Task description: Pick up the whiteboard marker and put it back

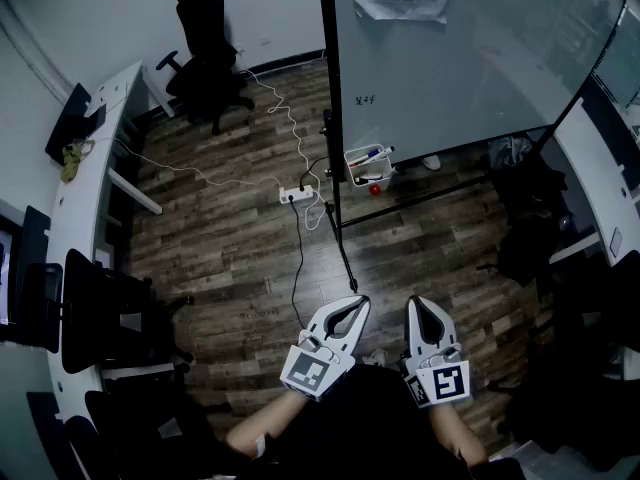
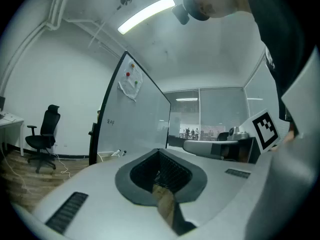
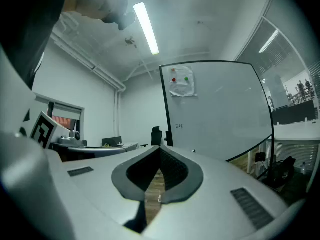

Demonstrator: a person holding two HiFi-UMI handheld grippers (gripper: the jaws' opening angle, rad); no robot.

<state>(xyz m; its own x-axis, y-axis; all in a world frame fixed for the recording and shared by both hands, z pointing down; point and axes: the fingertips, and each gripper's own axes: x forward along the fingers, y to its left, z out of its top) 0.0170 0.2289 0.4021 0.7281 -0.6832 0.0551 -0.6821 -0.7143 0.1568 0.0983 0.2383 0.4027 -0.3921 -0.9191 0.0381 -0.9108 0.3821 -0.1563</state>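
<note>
Left gripper [image 1: 357, 302] and right gripper [image 1: 420, 304] at lower centre, jaws closed on nothing, marker [image 1: 372, 154] in tray [image 1: 350, 165] under whiteboard [image 1: 450, 58], upper centre.
</note>
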